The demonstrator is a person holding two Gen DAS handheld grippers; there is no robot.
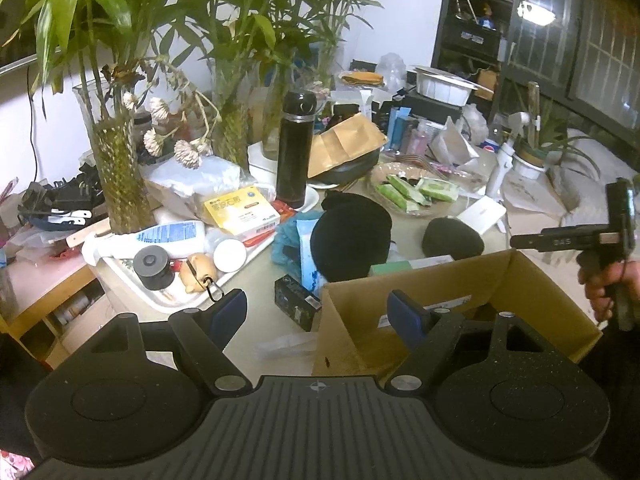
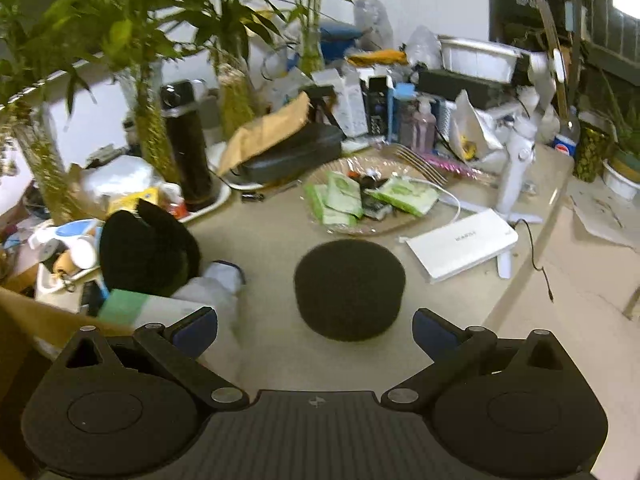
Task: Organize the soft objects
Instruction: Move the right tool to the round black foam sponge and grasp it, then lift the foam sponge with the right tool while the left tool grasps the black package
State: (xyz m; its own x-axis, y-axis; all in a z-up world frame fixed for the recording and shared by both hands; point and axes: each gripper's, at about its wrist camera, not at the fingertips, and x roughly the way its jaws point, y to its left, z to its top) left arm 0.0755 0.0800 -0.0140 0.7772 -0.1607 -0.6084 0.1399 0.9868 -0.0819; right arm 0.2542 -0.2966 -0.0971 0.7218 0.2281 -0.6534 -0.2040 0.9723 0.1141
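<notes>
A round dark foam sponge (image 2: 349, 289) lies on the beige table, just ahead of my right gripper (image 2: 315, 328), which is open and empty with a finger on each side. The sponge also shows in the left wrist view (image 1: 453, 238). A black knit hat (image 1: 350, 236) lies left of it, also seen in the right wrist view (image 2: 146, 249). My left gripper (image 1: 318, 312) is open and empty over the near left wall of an open cardboard box (image 1: 520, 280). The right gripper's body shows in the left wrist view (image 1: 580, 236), held by a hand.
A black flask (image 1: 295, 148), vases with bamboo (image 1: 118, 160), a white tray of toiletries (image 1: 168, 300), a glass plate of green packets (image 2: 360, 200), a white power bank (image 2: 464, 246) and a small black box (image 1: 297, 302) crowd the table. The table edge runs at right.
</notes>
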